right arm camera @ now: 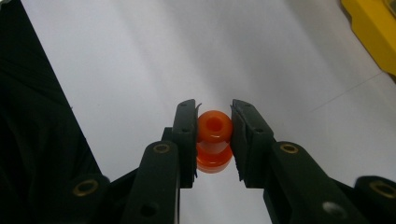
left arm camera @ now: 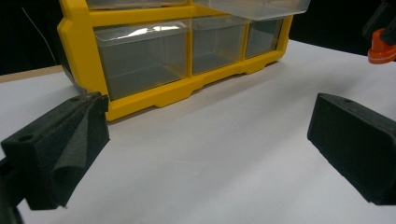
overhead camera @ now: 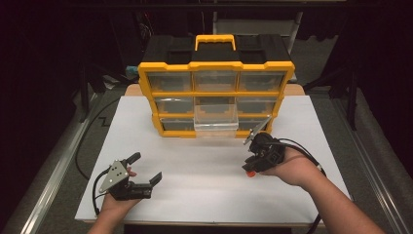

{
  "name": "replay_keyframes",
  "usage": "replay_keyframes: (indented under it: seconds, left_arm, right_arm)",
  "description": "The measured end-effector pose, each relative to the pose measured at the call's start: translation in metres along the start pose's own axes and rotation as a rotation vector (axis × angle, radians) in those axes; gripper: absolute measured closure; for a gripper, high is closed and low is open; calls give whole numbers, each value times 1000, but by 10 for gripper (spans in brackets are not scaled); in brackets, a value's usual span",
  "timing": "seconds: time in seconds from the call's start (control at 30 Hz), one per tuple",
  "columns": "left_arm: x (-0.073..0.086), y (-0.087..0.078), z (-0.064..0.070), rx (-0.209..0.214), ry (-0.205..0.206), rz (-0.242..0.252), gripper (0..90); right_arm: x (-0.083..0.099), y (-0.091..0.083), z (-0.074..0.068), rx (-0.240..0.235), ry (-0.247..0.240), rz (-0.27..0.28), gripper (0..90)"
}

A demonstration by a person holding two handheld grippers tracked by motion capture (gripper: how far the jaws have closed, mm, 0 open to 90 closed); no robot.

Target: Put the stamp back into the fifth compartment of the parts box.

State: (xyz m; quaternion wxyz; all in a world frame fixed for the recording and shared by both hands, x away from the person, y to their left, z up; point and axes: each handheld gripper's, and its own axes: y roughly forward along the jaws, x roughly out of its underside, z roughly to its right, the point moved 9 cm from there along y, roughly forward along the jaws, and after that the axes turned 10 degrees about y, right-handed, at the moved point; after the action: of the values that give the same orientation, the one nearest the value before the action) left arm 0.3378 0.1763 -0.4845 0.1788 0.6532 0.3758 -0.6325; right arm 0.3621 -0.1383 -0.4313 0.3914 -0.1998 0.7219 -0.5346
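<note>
A yellow and black drawer organizer (overhead camera: 216, 90) stands at the back of the white table (overhead camera: 209, 180); its bottom-middle clear drawer (overhead camera: 215, 121) is pulled out. My right gripper (overhead camera: 249, 170) hovers right of centre, shut on a small orange spool-shaped piece (right arm camera: 214, 139) with a hole through it; that orange piece (left arm camera: 380, 49) also shows at the edge of the left gripper view. My left gripper (overhead camera: 145, 168) rests low at the front left, its jaws wide open with nothing between them. In the left gripper view the organizer (left arm camera: 173, 56) and the pulled-out drawer (left arm camera: 261, 7) lie ahead.
A black cable (overhead camera: 90, 129) runs along the table's left side. Bare white table surface (overhead camera: 195, 161) lies between the two grippers and in front of the organizer. Dark surroundings and metal rails border the table.
</note>
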Motion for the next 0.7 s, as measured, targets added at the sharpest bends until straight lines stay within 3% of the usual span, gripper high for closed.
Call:
replay_keyframes:
  seconds: [0.7]
  left_arm:
    - [0,0,1,3,12,2,3]
  right_arm:
    - [-24,-40,-3,3,-17,-10,737]
